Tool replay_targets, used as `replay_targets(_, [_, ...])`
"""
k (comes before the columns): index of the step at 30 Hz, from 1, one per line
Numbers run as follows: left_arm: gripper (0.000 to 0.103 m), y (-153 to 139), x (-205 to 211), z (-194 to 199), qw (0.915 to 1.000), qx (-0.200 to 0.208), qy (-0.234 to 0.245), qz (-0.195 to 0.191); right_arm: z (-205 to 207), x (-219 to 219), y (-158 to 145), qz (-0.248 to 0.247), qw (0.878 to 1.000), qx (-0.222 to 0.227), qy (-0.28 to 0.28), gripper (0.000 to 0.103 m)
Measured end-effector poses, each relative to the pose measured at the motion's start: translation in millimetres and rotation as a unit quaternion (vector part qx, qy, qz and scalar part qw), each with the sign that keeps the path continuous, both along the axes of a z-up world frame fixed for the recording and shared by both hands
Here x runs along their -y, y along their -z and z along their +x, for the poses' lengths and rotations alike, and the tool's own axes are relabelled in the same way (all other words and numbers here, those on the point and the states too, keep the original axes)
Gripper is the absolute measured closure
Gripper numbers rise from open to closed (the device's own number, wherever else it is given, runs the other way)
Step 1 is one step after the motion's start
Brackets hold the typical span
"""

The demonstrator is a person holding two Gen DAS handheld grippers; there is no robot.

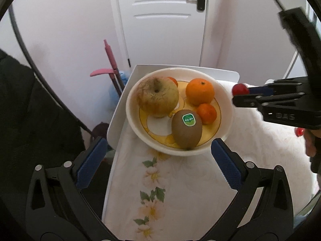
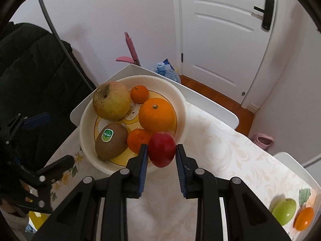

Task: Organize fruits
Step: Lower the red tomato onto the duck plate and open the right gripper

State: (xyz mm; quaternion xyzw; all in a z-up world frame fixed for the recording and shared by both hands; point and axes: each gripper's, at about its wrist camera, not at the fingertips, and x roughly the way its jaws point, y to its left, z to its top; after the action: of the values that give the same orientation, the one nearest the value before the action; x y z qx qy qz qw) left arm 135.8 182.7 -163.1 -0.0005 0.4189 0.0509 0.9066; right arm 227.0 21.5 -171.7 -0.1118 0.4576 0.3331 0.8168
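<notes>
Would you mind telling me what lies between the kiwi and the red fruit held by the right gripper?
In the right wrist view, a small mandarin sits in the bowl between the kiwi and the red fruit clamped in the right gripper.

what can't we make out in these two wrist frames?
- Second small mandarin: left wrist view, mostly hidden behind the apple.
- Kiwi sticker text: too small in both views.
- Green apple and orange object: right wrist view, blurred at the fisheye edge.
- Red fruit: left wrist view, partly covered by the right gripper.
</notes>
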Motion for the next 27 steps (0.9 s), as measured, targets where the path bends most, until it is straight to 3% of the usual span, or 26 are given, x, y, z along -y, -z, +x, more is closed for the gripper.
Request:
replay_targets(10, [0.0, -1, -1, -16, 1.0, 0.006, -0.004, 0.005, 13, -11, 25, -0.009, 1.0, -0.009, -0.018, 0.078])
replay_targets(22, [0.0, 10, -3, -18, 0.9999, -0.005, -0.012, 0.009, 18, -14, 29, -0.008, 1.0, 0.01, -0.02, 0.077])
replay_targets(23, [0.0, 8, -2, -17, 0.9999, -0.006, -0.01, 0.009, 18, -12, 28, -0.007, 1.0, 0.01, -0.017, 0.071])
replay_targets(26, [0.0, 5, -2, -20, 0.9999, -0.006, -0.008, 0.009, 17, -7, 24, 0.002, 1.0, 0.004, -0.008, 0.019])
replay_targets(27, [0.0, 5, -2, -20, 0.9999, -0.007, -0.008, 0.009, 16, -6, 22, 0.006, 1.0, 0.005, -0.007, 0.012])
